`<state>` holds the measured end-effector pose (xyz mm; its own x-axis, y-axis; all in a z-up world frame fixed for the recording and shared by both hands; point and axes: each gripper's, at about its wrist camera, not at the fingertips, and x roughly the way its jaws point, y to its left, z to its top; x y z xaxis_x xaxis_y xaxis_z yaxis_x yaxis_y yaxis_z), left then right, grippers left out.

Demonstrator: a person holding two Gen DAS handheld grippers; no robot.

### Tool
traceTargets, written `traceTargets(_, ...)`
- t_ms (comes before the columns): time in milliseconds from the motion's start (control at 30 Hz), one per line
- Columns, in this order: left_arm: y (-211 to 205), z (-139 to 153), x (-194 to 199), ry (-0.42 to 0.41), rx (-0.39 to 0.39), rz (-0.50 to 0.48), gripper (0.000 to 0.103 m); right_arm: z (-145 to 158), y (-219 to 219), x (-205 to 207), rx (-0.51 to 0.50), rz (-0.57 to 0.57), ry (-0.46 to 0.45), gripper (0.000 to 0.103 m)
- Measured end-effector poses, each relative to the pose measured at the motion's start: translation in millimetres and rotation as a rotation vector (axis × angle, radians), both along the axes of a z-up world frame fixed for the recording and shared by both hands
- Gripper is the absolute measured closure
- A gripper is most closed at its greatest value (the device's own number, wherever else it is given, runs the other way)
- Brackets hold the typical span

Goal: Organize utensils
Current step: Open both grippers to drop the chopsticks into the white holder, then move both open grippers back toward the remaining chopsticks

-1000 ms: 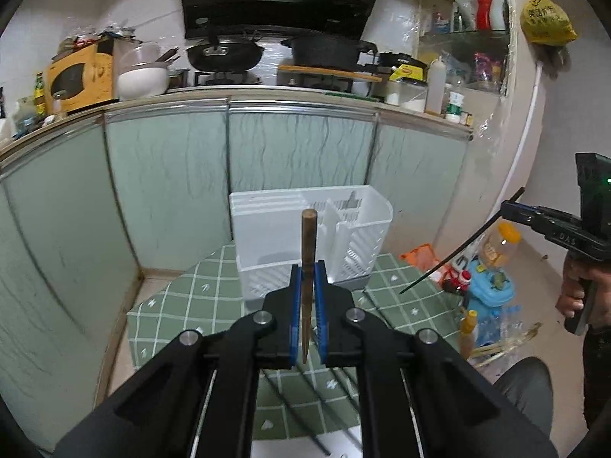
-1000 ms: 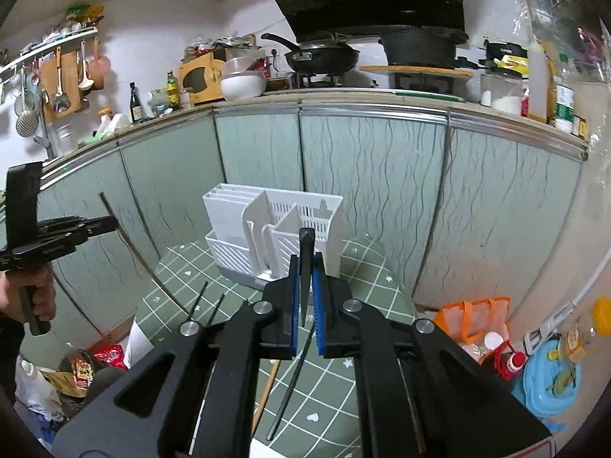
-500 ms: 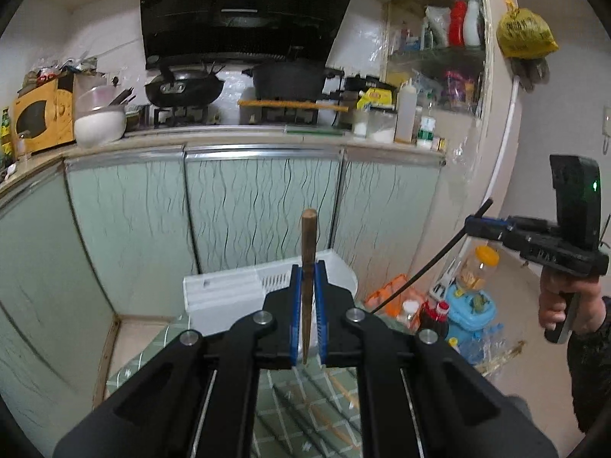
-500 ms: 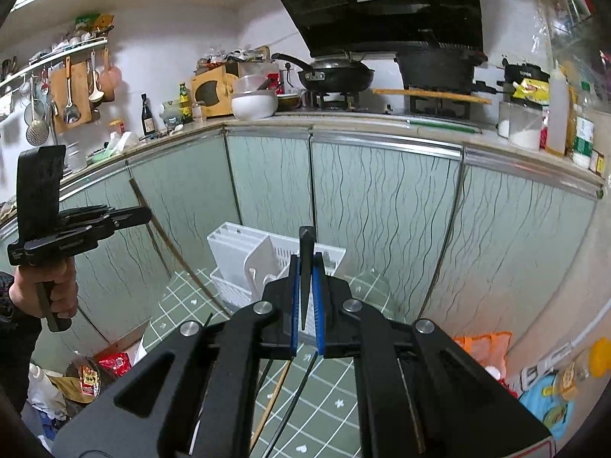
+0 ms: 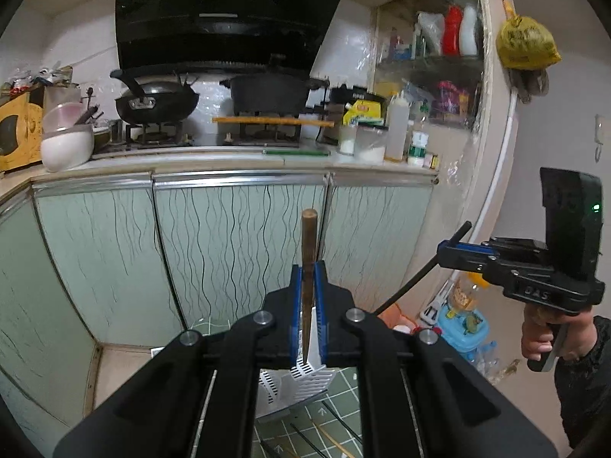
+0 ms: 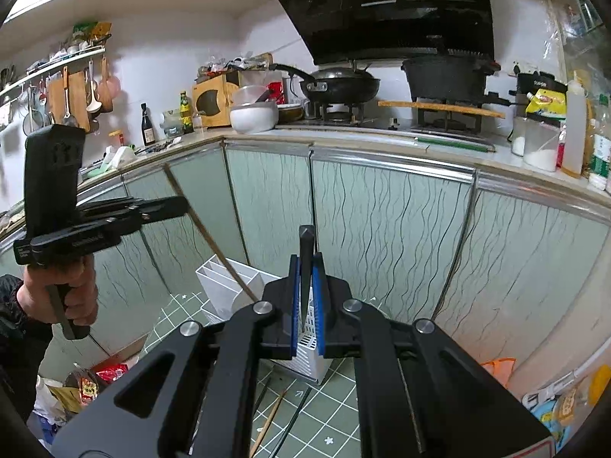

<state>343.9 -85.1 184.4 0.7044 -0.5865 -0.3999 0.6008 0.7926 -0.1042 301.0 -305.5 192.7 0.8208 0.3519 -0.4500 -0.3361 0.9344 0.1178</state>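
My left gripper (image 5: 307,278) is shut on a brown wooden chopstick (image 5: 307,244) that stands up between its blue pads. In the right wrist view the same chopstick (image 6: 208,233) slants down toward the white utensil holder (image 6: 225,286). My right gripper (image 6: 305,273) is shut on a black chopstick (image 6: 305,259); in the left wrist view that chopstick (image 5: 420,271) slants down to the left. The holder (image 5: 290,385) sits low on the green checked table (image 6: 328,416), mostly hidden behind my fingers. Several loose chopsticks (image 6: 275,416) lie on the table.
Green kitchen cabinets (image 5: 229,252) stand right behind the table. The counter above holds a wok (image 5: 156,101), a pot (image 5: 267,93) and bottles. Toys and bags (image 5: 462,328) lie on the floor to the right, and more bags (image 6: 88,385) to the left.
Both grippers have risen and tilted up with their chopsticks held. The holder and table have dropped to the bottom of both views.
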Motion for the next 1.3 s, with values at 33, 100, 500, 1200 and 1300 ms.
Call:
traceTargets(33,-3,-6,5,0.003,0.01,-0.007,0.095,-5,1,3,0.003,0.002,0.003,0.097)
traceTargets(100,-9,-17,10,0.004,0.037,-0.006,0.095,-15,1,12,0.011,0.007,0.011,0.097)
traceTargets(500,-22,-63,32,0.04,0.089,-0.009,0.095,-64,3,46,0.011,0.011,0.067,0.097)
traceTargets(1200,0,-66,-38,-0.076,0.152,0.117,0.004,-61,2,-20,-0.042,-0.074,0.025,0.008)
traceTargets(1300,8,-68,-53,-0.087,0.151,0.14,0.004,-65,2,-35,-0.038,-0.085,0.024,0.008)
